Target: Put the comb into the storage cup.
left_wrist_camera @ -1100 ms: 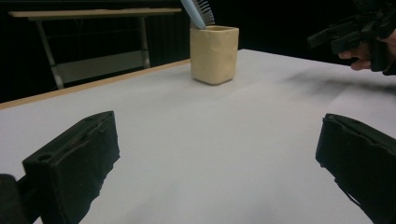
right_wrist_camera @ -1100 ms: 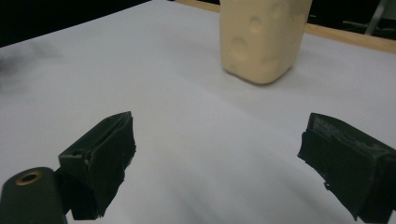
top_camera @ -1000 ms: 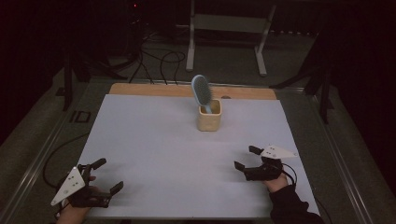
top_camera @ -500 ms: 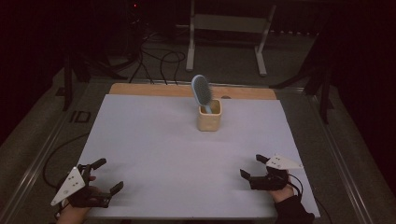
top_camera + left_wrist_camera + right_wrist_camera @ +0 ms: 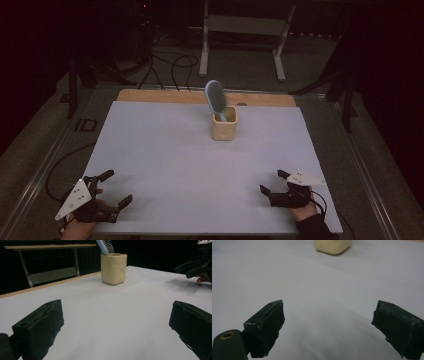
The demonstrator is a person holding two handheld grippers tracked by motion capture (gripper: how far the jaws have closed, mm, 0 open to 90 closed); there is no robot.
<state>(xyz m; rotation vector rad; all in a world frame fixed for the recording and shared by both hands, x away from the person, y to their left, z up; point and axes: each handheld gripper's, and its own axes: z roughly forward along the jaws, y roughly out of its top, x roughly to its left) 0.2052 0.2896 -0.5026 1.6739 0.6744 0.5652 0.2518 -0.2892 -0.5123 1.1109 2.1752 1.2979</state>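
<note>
A cream square cup (image 5: pixel 223 129) stands upright near the far middle of the white table sheet (image 5: pixel 165 150). A light blue hairbrush (image 5: pixel 215 99) sticks out of it, leaning left, bristles to the right. The cup (image 5: pixel 114 268) and brush handle (image 5: pixel 102 246) also appear in the left gripper view; the cup's base (image 5: pixel 332 246) tops the right gripper view. My left gripper (image 5: pixel 116 188) rests open at the near left corner, nothing between its jaws. My right gripper (image 5: pixel 272 182) sits open near the right front edge, also holding nothing. Both are far from the cup.
A wooden strip (image 5: pixel 150 95) borders the sheet's far edge. Behind the table stand a white metal frame (image 5: pixel 245 30) and loose cables (image 5: pixel 165 65) on the floor. My right gripper (image 5: pixel 193 266) shows far off in the left gripper view.
My right gripper has drawn back toward the near edge and slightly right. The left gripper, cup and brush have stayed put.
</note>
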